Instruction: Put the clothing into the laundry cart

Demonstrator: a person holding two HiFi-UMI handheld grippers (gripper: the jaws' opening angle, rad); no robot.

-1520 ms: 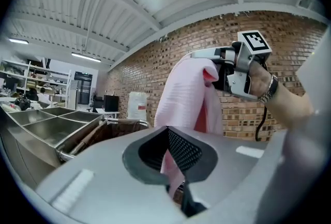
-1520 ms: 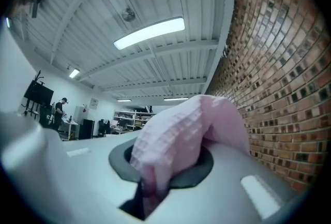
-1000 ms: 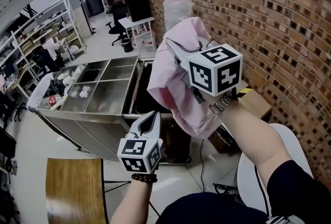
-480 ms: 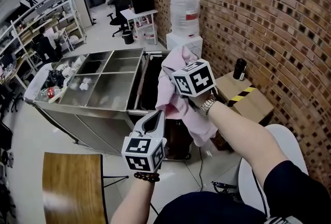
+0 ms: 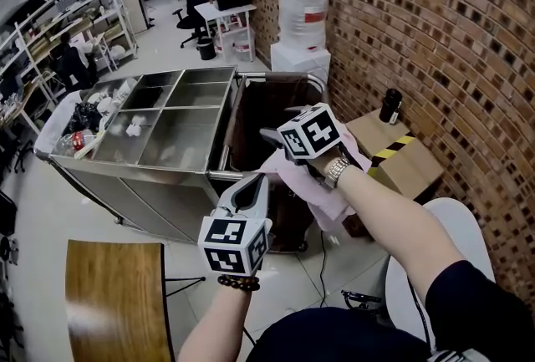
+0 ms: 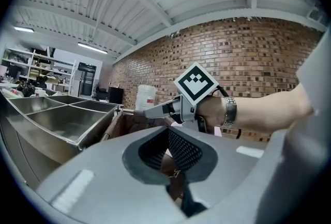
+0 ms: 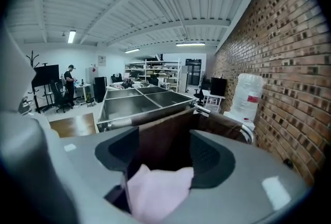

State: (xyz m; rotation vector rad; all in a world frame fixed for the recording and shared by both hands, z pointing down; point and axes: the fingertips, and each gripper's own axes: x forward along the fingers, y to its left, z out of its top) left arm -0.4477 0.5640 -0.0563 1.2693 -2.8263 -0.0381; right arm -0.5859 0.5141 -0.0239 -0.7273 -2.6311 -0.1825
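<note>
My right gripper hovers over the near rim of the laundry cart, a dark brown bag in a metal frame. Its jaws are opening. The pink garment hangs under it, draped at the cart's near corner. In the right gripper view the pink garment lies low between the spread jaws of the right gripper, and the pads do not press on it. My left gripper waits lower, just short of the cart, shut and holding nothing. The left gripper view shows the left gripper pointing toward the right gripper.
A stainless steel trolley with several compartments stands against the cart's left side. A water dispenser stands behind the cart by the brick wall. A cardboard box with a dark bottle sits at right. A wooden table is near left.
My right gripper came down from head height to the cart's rim, bringing the pink garment with it, and its jaws have spread. The left gripper has hardly moved.
</note>
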